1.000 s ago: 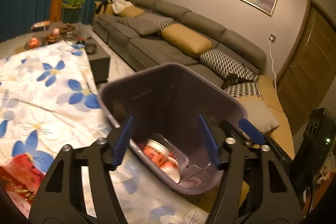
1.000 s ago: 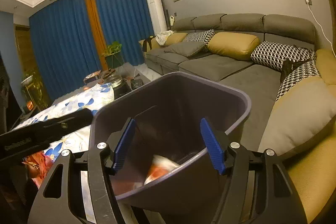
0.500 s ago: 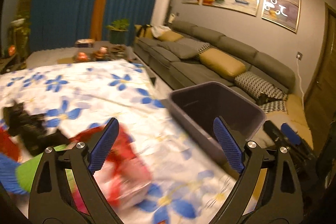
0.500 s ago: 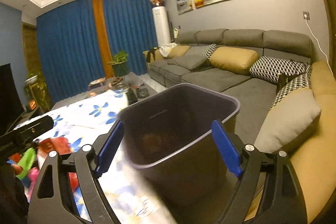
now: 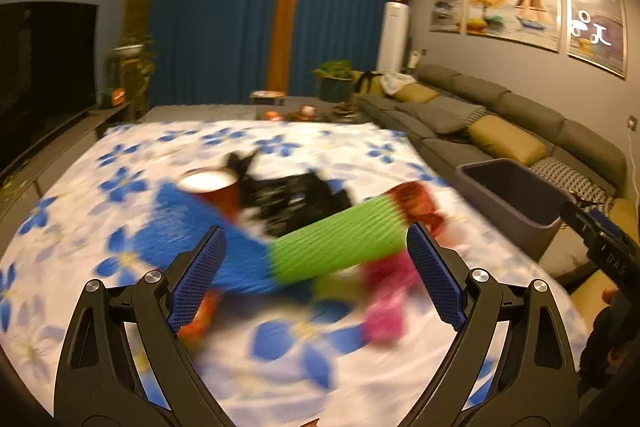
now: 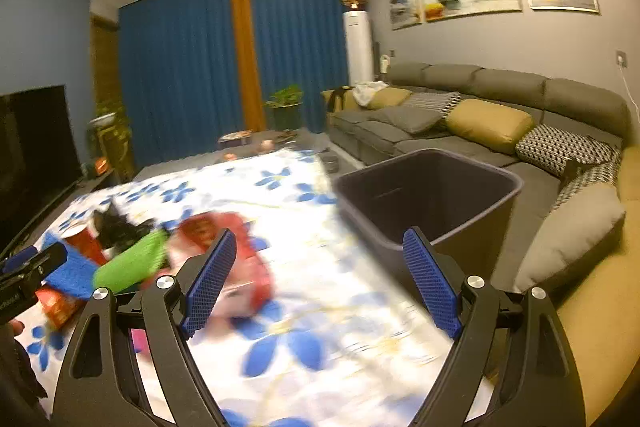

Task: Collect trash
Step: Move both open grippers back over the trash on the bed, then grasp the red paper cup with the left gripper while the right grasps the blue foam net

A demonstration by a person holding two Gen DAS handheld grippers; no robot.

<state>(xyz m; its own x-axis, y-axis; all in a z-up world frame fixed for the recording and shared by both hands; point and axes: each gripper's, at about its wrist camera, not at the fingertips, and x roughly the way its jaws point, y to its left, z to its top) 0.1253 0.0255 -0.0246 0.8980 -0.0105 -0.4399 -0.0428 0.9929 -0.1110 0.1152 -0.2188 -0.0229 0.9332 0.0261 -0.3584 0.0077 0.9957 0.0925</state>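
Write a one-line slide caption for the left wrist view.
Open left gripper hovers over blurred trash on a flowered cloth: a green-and-blue roll, a red cup; grey bin at right.

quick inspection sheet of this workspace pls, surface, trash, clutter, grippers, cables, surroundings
surface: white cloth with blue flowers covers the table.
job's things: dark bin at the cloth's edge by the sofa; blurred pile holding a green ribbed piece, blue piece, red cup, black item, red wrappers.
clutter: small items on the far table, too blurred to name.
grippers: left gripper open, empty; right gripper open, empty.
cables: white cord at a wall socket.
surroundings: grey sofa, blue curtains, paintings, television.
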